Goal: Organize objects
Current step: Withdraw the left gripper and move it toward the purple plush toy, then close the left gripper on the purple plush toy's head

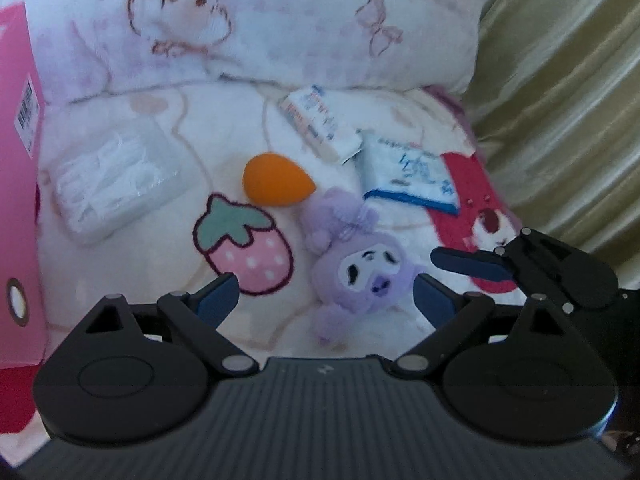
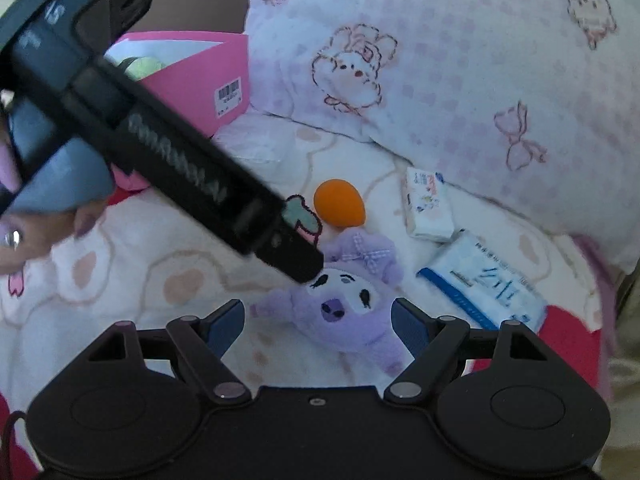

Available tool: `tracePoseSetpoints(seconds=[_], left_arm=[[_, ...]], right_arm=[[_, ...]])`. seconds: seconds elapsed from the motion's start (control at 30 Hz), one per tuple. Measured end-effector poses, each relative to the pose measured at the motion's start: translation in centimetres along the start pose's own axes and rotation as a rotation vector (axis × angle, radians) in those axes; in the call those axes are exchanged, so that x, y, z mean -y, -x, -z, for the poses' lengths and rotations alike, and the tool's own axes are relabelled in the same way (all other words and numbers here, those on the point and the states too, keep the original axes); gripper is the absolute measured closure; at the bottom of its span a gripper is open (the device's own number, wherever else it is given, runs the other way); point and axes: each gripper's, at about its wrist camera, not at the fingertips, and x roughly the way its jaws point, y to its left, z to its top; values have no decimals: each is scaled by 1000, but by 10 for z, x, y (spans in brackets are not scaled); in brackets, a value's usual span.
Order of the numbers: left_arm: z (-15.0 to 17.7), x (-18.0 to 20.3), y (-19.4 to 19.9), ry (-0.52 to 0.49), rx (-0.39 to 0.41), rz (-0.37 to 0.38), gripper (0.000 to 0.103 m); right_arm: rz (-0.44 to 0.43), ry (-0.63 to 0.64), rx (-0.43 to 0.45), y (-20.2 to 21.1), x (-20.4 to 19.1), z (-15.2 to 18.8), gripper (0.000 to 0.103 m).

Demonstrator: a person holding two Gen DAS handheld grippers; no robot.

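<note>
A purple plush toy [image 1: 356, 276] lies face up on the white blanket [image 1: 160, 320]. My left gripper [image 1: 326, 300] hangs open just above it, a blue pad on either side. My right gripper [image 2: 320, 324] is open too, and the plush toy [image 2: 344, 312] lies between its pads with a gap on both sides. The left tool's black housing [image 2: 180, 176] crosses the right wrist view from the top left down to the plush's head. One right finger [image 1: 468, 265] shows at the right of the left wrist view. An orange sponge [image 1: 276, 178] and a strawberry patch [image 1: 244, 244] lie behind the plush.
Two tissue packs [image 1: 320, 124] [image 1: 412, 176] and a red bear sock [image 1: 476, 204] lie at the right. A clear box of white picks [image 1: 116, 180] sits left, beside a pink box [image 1: 20, 200]. A printed pillow [image 1: 280, 20] closes the back. Gold fabric [image 1: 560, 100] hangs at the right.
</note>
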Motion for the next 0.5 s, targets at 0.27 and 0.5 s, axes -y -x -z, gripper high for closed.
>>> tracePoseSetpoints(seconds=[0.27,0.5], left_arm=[[5,-12,-16,48,44,31,16],[10,-2,-28,13,37,48,37]], right_arm=[[106,-157,83,-10,8,19,20],[63,-206,84,-27,18,22,20]])
